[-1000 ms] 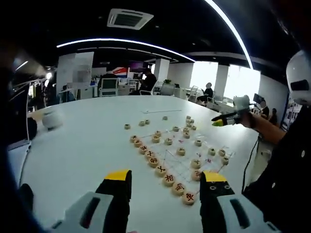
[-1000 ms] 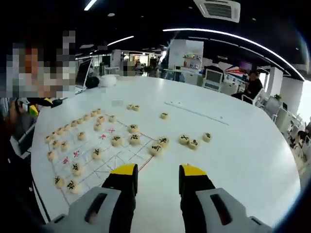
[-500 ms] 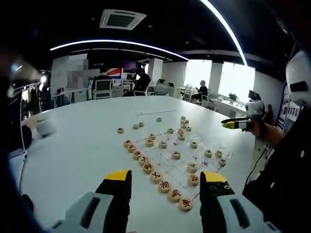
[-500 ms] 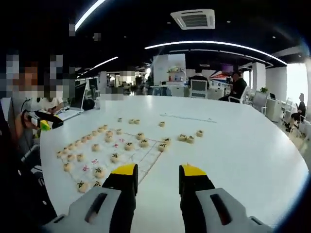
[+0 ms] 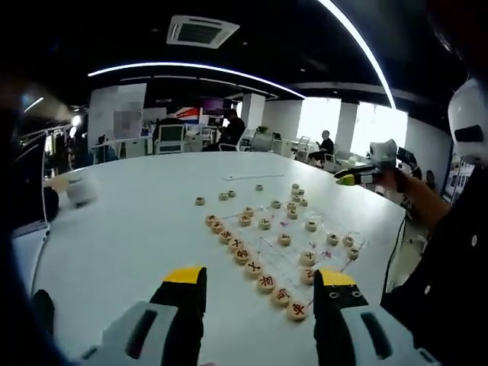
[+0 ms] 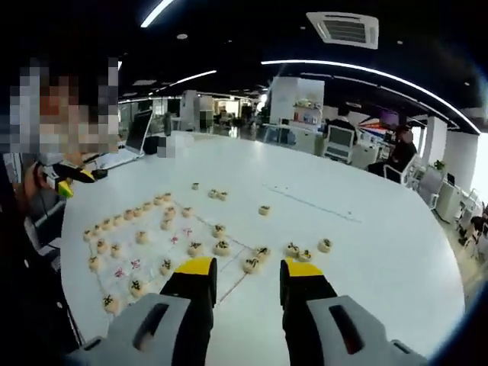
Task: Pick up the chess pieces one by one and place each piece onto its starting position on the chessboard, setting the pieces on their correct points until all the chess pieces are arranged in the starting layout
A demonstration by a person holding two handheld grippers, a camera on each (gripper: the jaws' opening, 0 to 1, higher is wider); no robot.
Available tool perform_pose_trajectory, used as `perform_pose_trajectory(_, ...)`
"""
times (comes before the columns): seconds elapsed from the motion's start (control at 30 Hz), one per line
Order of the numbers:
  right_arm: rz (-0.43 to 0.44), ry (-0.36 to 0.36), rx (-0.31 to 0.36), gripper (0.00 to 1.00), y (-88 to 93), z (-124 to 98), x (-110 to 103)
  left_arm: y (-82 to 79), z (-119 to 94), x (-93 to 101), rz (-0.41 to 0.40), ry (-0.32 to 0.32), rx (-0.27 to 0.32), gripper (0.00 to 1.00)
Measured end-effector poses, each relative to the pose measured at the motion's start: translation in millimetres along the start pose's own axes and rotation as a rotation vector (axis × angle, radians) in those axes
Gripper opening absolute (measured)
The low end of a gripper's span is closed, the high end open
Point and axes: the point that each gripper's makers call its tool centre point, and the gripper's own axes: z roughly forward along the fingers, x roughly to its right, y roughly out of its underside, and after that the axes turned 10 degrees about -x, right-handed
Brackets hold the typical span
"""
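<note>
Above the white table [image 5: 137,229], left gripper [image 5: 259,293] and right gripper [image 6: 245,278] hover released, empty, surveying scattered chess pieces [image 6: 305,255] before picking.

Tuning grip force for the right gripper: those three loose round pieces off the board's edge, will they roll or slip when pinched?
The three pieces look like flat wooden discs lying face up on the white table, so they probably won't roll. The tabletop looks smooth; a one-sided nudge may slide them. They sit close together, so the open right gripper might bump a neighbour.
</note>
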Motion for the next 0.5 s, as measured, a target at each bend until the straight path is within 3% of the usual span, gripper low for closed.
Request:
perform_pose_trajectory(0.3,-0.111,-0.145,-0.15,0.33,-40.1,83.4,-3.9,8.0,-7.3,-9.0,-0.033,-0.022,0.01,0.58)
perform_pose_trajectory(0.5,-0.159,-0.138,-0.254,0.32,-54.3,143.2,8.0,11.4,-10.9,-13.4,-0.046,-0.034,0.011,0.58)
